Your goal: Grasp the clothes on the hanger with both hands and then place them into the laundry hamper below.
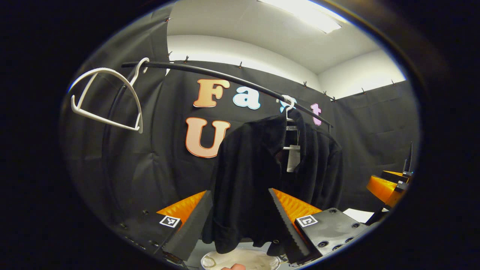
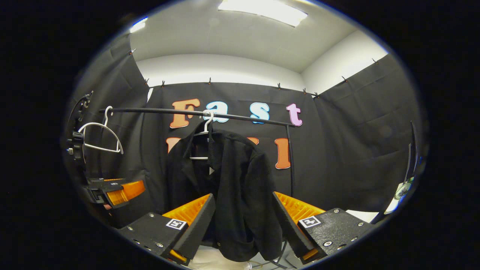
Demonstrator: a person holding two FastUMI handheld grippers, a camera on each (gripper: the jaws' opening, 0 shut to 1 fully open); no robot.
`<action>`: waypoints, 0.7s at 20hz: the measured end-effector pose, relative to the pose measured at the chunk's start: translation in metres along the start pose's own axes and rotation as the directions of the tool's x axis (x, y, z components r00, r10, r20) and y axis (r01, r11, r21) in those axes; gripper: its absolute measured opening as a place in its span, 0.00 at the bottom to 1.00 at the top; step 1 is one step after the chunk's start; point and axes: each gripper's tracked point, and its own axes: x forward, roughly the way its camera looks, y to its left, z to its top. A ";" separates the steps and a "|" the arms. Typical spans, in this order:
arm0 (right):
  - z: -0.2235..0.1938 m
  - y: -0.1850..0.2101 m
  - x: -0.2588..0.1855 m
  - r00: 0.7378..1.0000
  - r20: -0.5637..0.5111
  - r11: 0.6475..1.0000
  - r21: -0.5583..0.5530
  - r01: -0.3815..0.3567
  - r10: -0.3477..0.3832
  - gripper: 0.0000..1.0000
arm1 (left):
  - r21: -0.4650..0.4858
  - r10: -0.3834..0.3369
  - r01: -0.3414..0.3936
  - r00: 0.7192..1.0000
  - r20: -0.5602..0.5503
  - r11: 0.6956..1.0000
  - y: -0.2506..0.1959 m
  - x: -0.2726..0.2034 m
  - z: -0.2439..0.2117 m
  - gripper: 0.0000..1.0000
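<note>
An empty white hanger [image 2: 100, 137] hangs left on the rail [image 2: 240, 117]. The black jacket [image 2: 232, 187] hangs lengthwise downward above the hamper [image 1: 240, 259]. Left gripper [image 1: 240, 225] and right gripper [image 2: 243, 225] both gape wide, gripping nothing.

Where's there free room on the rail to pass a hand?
The rail is bare between the empty hanger and the black jacket, and again from the jacket to the rail's right post. Crowded at the jacket: both the left gripper and right gripper are open around it.

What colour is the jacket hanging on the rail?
Black, plain with no pattern. The jacket shows best in the right gripper view, on a white hanger.
</note>
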 end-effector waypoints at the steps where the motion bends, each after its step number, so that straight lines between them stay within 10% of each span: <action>1: -0.002 -0.001 -0.002 1.000 0.000 1.000 -0.001 0.002 -0.002 0.93 | 0.000 -0.004 0.004 1.000 0.003 1.000 -0.002 -0.002 0.000 0.96; 14: -0.046 0.062 0.088 0.995 -0.076 0.997 -0.032 -0.069 0.067 0.93 | -0.011 0.010 -0.010 1.000 0.003 1.000 0.009 -0.012 -0.003 0.96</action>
